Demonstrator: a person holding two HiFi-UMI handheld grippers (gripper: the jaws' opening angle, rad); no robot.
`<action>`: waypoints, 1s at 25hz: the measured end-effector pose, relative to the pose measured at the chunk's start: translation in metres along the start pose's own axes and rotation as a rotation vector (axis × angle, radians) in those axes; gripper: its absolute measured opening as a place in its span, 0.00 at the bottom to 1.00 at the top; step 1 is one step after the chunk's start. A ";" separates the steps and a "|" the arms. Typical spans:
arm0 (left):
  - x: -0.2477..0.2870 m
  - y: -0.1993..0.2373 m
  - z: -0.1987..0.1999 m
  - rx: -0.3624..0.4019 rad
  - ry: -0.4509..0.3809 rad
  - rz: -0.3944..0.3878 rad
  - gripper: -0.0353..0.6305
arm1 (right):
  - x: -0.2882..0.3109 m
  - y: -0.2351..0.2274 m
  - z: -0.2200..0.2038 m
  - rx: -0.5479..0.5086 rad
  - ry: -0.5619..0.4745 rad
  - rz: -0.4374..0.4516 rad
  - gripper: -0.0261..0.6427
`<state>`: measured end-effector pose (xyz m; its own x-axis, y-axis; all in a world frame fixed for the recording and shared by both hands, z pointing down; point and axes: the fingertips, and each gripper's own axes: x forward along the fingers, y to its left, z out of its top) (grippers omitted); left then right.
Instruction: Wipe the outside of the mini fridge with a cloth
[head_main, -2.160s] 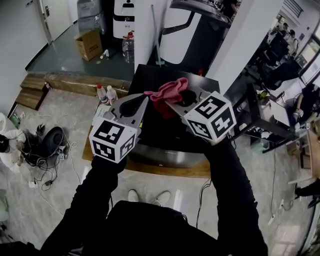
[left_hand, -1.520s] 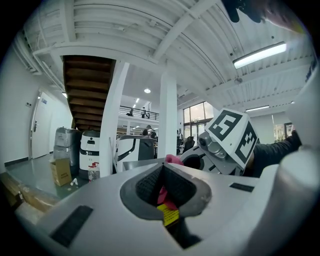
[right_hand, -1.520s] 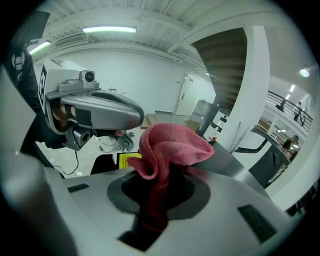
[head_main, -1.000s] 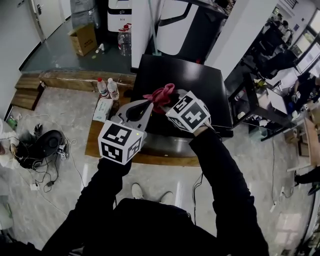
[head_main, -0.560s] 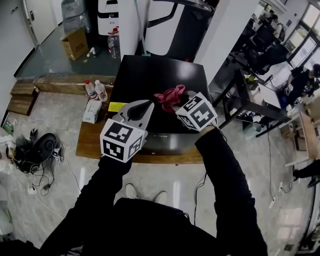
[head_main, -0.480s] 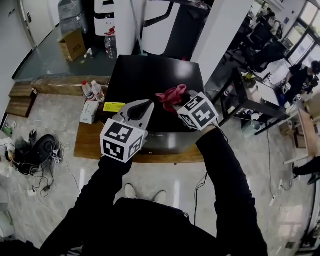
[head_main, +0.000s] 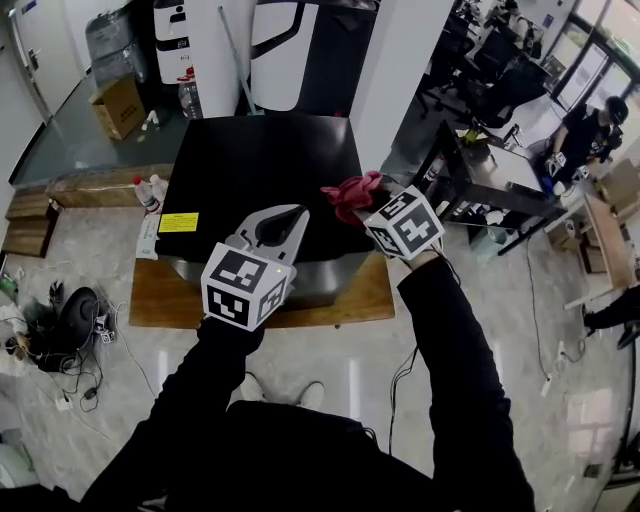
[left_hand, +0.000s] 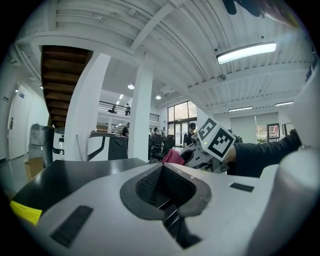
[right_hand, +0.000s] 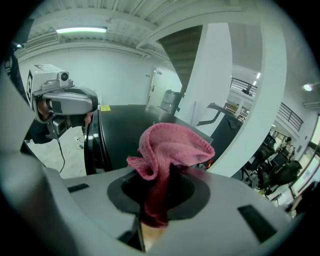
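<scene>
Your right tongs (head_main: 370, 208) were clamped on the bunched pink cloth (head_main: 350, 193), held over the right front corner of the black mini fridge (head_main: 250, 160), seemingly ready to wipe. Your left tongs (head_main: 298, 211) were closed on nothing, parked above the fridge's front edge.

A low wooden platform (head_main: 150, 300) lies on the pale, stone-patterned floor (head_main: 100, 420). It carries the black mini fridge (head_main: 260, 165), with a bare strip of wood showing in front of it and to its left. Two small bottles (head_main: 150, 190) and a white packet (head_main: 149, 236) sit at the platform's left edge. On the floor further left are a tangle of cables (head_main: 40, 348) and a round black device (head_main: 78, 303). A cardboard box (head_main: 118, 105) stands on the darker floor behind.
</scene>
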<state>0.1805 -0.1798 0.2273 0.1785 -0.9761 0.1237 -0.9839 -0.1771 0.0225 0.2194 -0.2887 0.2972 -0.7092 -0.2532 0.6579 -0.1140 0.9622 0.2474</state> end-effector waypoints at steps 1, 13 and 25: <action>0.004 -0.007 0.000 -0.001 0.000 0.000 0.06 | -0.007 -0.009 -0.009 0.007 0.006 -0.010 0.16; -0.021 -0.025 0.010 0.011 -0.056 0.113 0.06 | -0.106 -0.029 0.012 0.024 -0.324 -0.083 0.17; -0.173 0.030 0.018 0.151 -0.255 0.227 0.06 | -0.116 0.190 0.123 -0.268 -0.657 -0.068 0.17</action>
<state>0.1199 -0.0183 0.1882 -0.0311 -0.9893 -0.1425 -0.9908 0.0493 -0.1258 0.1942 -0.0645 0.1802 -0.9889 -0.1172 0.0908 -0.0574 0.8672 0.4946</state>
